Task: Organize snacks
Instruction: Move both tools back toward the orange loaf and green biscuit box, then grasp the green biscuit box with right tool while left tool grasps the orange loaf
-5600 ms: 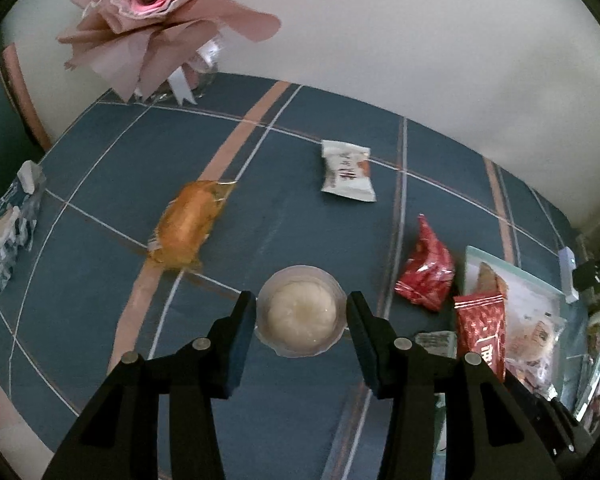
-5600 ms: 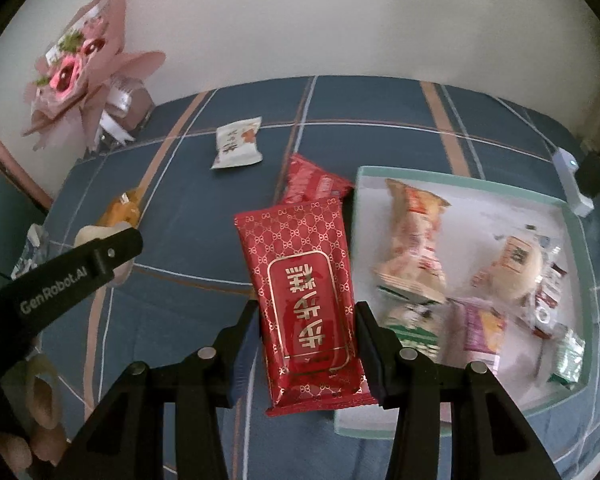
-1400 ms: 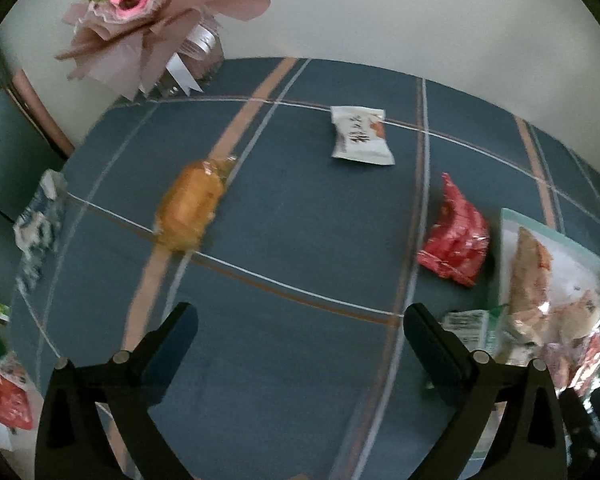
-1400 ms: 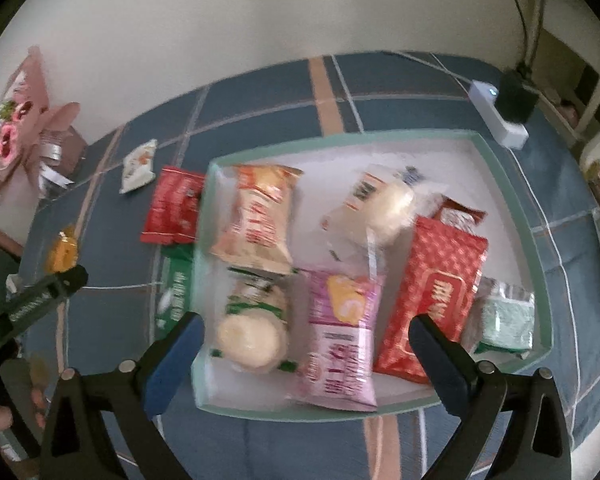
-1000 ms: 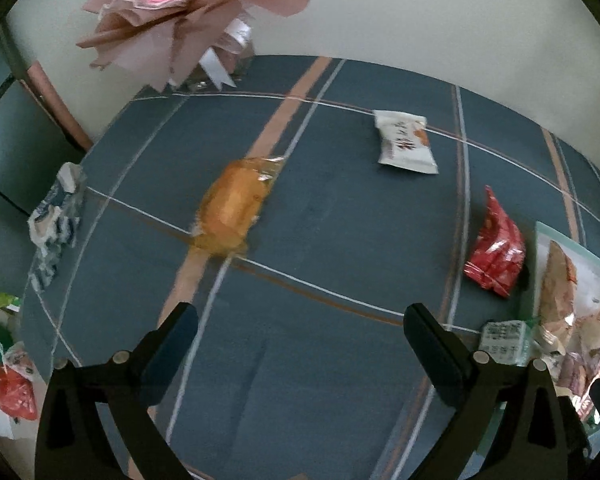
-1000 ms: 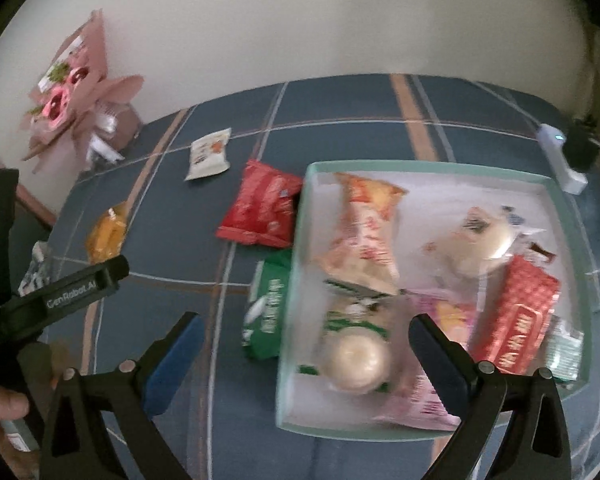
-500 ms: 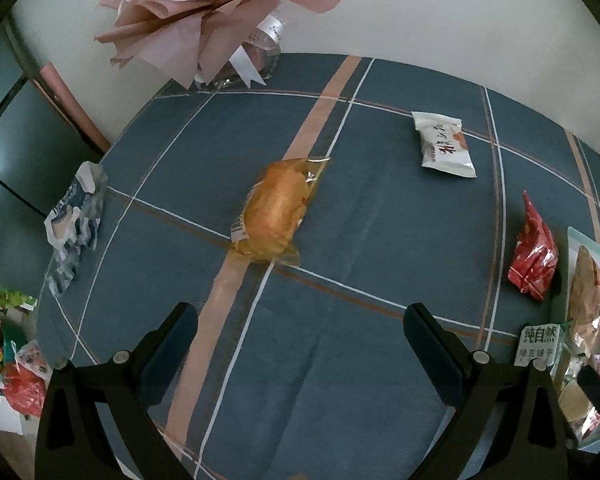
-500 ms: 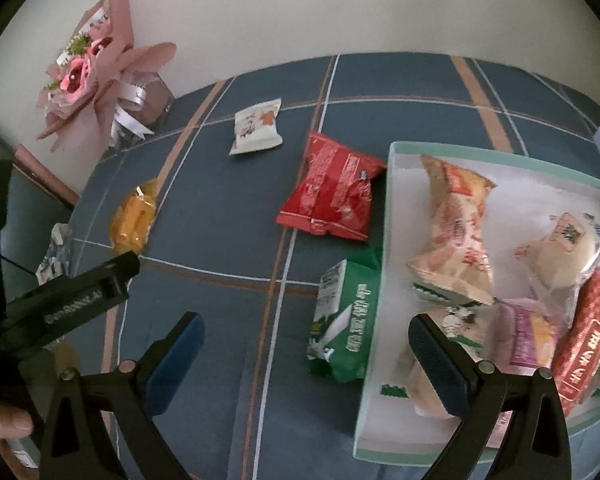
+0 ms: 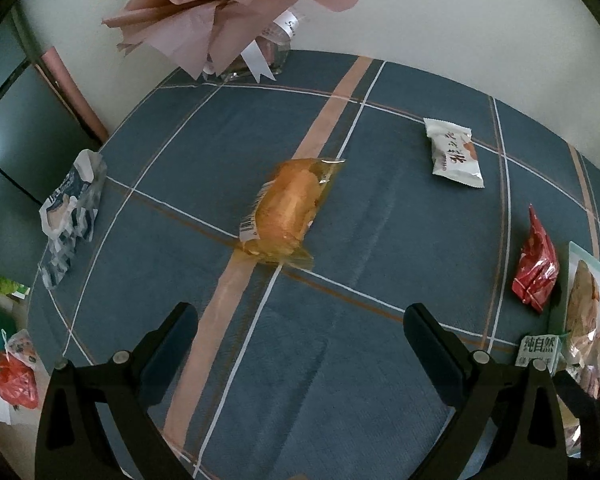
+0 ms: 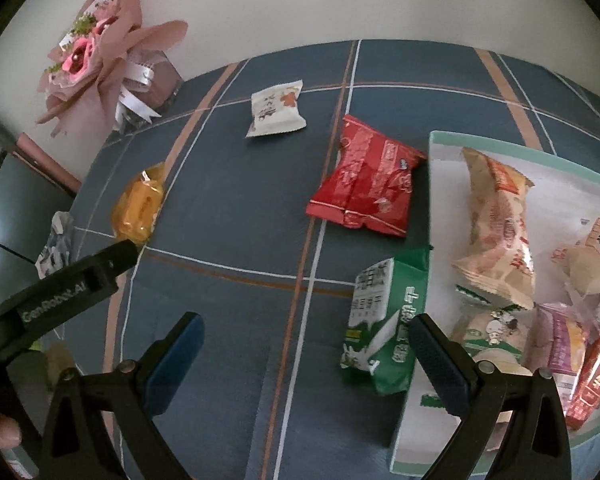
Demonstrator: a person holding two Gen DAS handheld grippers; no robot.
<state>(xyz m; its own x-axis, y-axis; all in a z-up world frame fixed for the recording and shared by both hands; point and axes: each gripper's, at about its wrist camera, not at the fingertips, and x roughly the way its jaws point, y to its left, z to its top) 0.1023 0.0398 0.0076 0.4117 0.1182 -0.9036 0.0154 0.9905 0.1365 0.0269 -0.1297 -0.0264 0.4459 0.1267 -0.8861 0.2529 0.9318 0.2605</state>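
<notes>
Currently: orange bread packet (image 9: 286,210) lying flat mid-counter (image 9: 380,240), long axis running from near-left to far-right, ahead of the left gripper (image 9: 300,334). Both left and right gripper (image 10: 306,344) fingers spread wide, empty. Green carton (image 10: 384,316) lies against the tray (image 10: 434,208) wall.

Tablecloth (image 10: 240,208): tray (image 10: 434,184) set at the right, several snack packets held in it. Milk carton (image 10: 384,320) laid against the tray's left wall, outside it. Crinkled snack packet (image 10: 364,184) placed just beyond the carton, near the tray's far left corner. Small sachet (image 10: 276,108) found farther back and left. Wrapped bread roll (image 9: 286,210) laid well to the left. Bouquet (image 9: 220,12) stood at the far left corner against the wall.
</notes>
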